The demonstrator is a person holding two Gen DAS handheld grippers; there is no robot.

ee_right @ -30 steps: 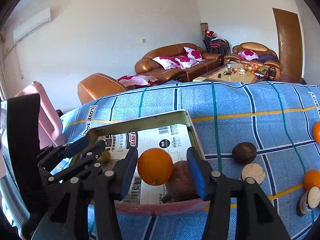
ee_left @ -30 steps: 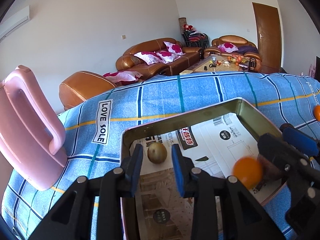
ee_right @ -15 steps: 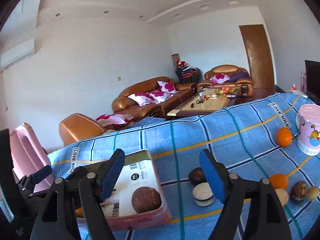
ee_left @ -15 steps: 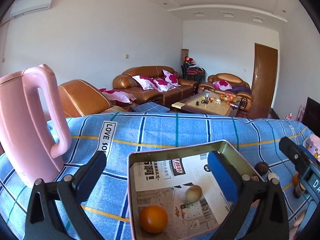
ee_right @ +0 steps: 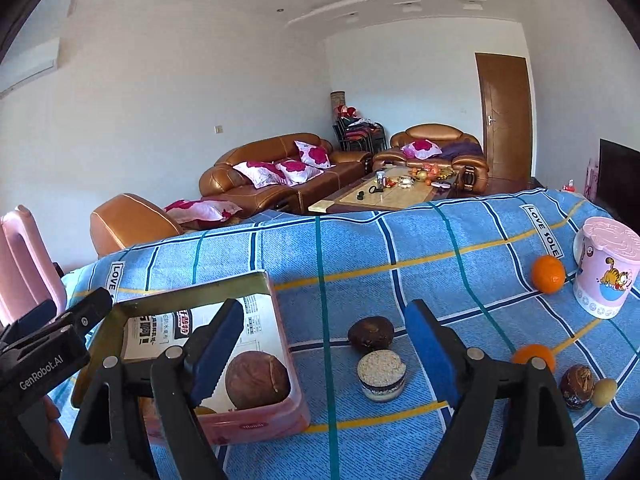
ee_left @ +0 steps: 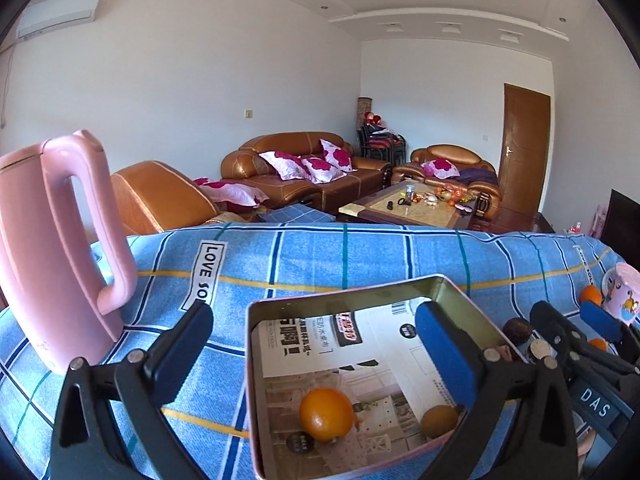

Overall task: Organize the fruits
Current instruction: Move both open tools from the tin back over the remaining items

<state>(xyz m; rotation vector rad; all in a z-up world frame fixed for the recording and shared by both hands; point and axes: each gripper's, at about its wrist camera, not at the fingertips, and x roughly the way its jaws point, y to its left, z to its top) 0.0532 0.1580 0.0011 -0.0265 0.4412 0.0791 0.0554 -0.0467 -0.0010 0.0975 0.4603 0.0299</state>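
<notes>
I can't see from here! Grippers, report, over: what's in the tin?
Left gripper and right gripper: jaws open, empty. Tin holds an orange, a small yellow fruit, a brown fruit. More fruit loose on the cloth.

right finger [ee_right: 218, 346] hides part of the brown fruit [ee_right: 256, 380] (coffee-table clutter [ee_right: 404, 182] too small to tell).
</notes>
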